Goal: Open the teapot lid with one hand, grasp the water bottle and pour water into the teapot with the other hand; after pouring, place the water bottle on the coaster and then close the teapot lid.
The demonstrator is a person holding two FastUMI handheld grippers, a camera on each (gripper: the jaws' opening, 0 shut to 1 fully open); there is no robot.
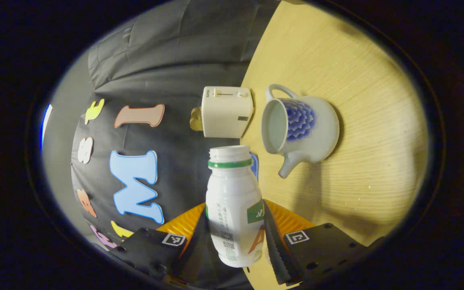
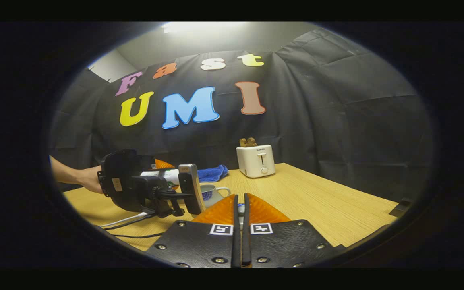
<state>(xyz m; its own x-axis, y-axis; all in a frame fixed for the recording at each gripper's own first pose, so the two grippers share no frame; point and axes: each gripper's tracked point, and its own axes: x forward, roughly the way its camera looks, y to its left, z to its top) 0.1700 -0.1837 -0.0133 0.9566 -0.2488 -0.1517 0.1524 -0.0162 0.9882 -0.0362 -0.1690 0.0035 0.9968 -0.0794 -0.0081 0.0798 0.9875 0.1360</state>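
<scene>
From my left gripper I see the water bottle sitting squarely between the jaws, which stand as far apart as the bottle is wide, one finger pressed against each side of its lower body; the hold is firm. The bottle is uncapped and the whole gripper is rolled over on its side, so the bottle's open neck points toward the teapot. Taking the teapot as my landmark: it stands on the tabletop with its lid off and its mouth bare, spout turned toward the gripper and handle turned away. The bottle's mouth is just beside the teapot's rim, near the spout side, not touching it. The white toaster stands beyond the teapot's handle side, near the booth wall, and a strip of blue cloth peeks out just behind the bottle's neck. From my right gripper the jaws are pressed nearly together with something small and pale caught in the slit between them; I cannot tell what it is. In that view the left gripper, held by a hand, hangs over the teapot, whose cup-like body shows just past it.
</scene>
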